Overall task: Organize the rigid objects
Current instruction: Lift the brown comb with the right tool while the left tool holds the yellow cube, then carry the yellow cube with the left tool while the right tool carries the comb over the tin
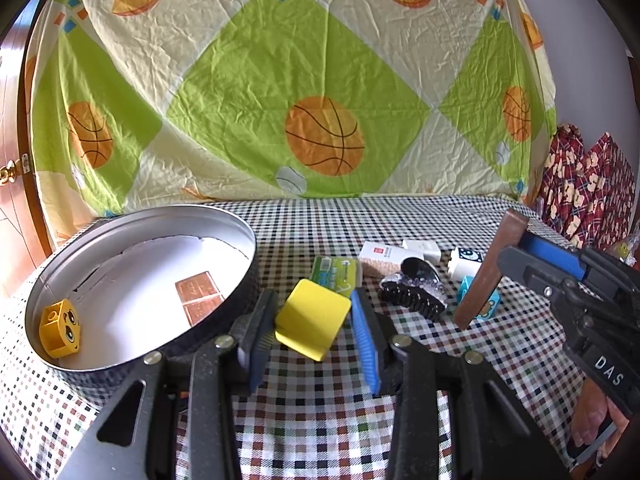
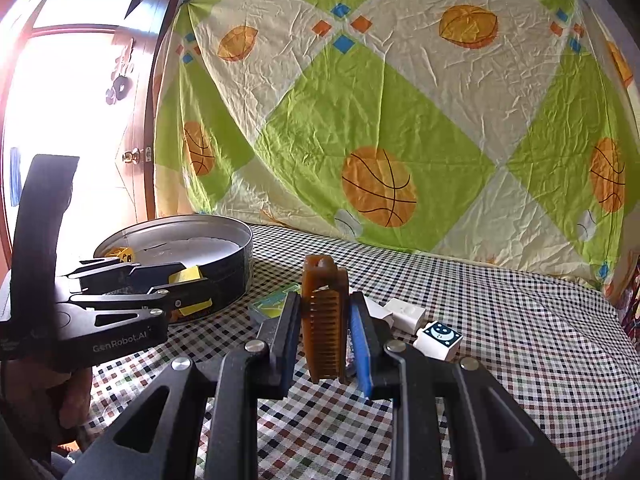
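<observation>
Comb [image 2: 324, 320] hides items behind it; tin [image 1: 224, 320] rim partly blocked.

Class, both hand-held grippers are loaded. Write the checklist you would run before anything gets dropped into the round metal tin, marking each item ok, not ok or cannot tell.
1. Left hand-held gripper clamps the yellow plastic block: ok.
2. Right hand-held gripper clamps the brown plastic comb: ok.
3. Round metal tin has free floor space: ok.
4. Yellow block is above the tin opening: not ok, it is beside the rim.
5. Comb hangs clear of the checked tablecloth: cannot tell.
</observation>
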`<state>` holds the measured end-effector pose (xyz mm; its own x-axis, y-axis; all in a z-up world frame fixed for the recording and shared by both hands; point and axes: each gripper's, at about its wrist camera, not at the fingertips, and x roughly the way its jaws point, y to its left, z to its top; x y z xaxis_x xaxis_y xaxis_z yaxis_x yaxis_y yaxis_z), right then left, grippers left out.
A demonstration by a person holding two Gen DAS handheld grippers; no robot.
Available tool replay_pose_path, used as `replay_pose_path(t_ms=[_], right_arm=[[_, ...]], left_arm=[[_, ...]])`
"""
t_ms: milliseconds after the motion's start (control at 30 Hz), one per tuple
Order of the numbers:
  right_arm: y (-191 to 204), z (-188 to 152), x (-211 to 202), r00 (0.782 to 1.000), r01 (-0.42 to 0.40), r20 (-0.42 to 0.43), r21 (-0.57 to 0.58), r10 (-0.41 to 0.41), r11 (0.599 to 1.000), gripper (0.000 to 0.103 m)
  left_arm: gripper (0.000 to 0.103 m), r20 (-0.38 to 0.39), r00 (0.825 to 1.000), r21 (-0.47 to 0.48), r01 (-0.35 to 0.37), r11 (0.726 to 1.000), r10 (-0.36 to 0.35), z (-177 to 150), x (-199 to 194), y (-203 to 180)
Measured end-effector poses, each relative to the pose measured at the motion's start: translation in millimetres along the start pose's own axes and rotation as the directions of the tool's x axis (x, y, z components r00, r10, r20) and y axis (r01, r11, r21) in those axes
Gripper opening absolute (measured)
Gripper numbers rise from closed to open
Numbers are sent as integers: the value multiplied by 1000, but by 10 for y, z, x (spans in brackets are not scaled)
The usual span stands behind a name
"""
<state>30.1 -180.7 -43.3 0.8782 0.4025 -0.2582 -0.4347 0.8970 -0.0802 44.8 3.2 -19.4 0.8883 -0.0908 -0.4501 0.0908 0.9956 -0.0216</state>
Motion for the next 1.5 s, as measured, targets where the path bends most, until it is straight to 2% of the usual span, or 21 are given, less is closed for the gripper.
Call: replay_pose_path(t_ms=[633,1500], right_arm=[[191,54,120,1000,-23,14,-25,24,999,26],[594,126,402,995,-101,-4,-65,101,993,26]], left_arm=[[37,24,1000,-43,-3,999,4,2,-69,132],[37,36,998,-95,-54,994,58,-16,-115,543]])
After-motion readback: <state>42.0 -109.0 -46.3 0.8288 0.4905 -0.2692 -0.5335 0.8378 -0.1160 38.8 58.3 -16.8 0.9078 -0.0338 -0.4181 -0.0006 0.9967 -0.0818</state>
